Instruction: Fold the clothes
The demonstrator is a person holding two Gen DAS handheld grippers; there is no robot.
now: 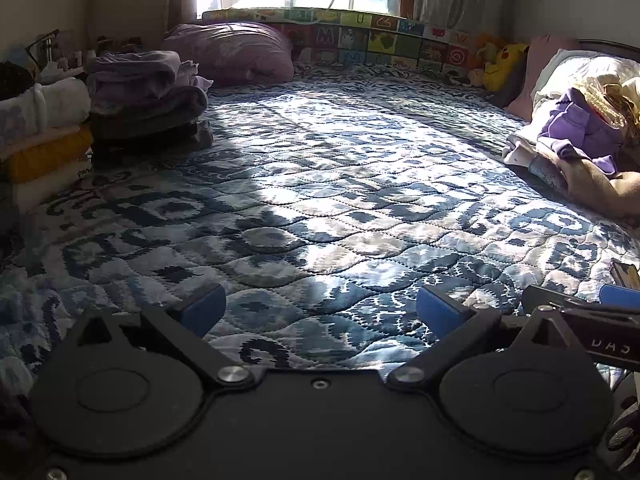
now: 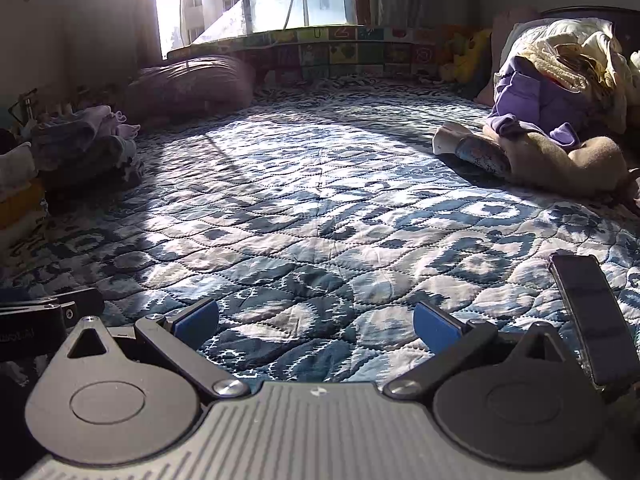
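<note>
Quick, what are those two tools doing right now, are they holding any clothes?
Left tool: open, holding nothing, over the quilt.
Right tool: open, holding nothing, also over the quilt.

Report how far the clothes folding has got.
Done: folded stacks sit at the bed's left side, a purple-grey stack beside a white and yellow stack. In hand: nothing; the left gripper and right gripper are both open and empty over the bare blue quilt. Left: a heap of unfolded clothes on the right, purple, cream and tan pieces jumbled.
</note>
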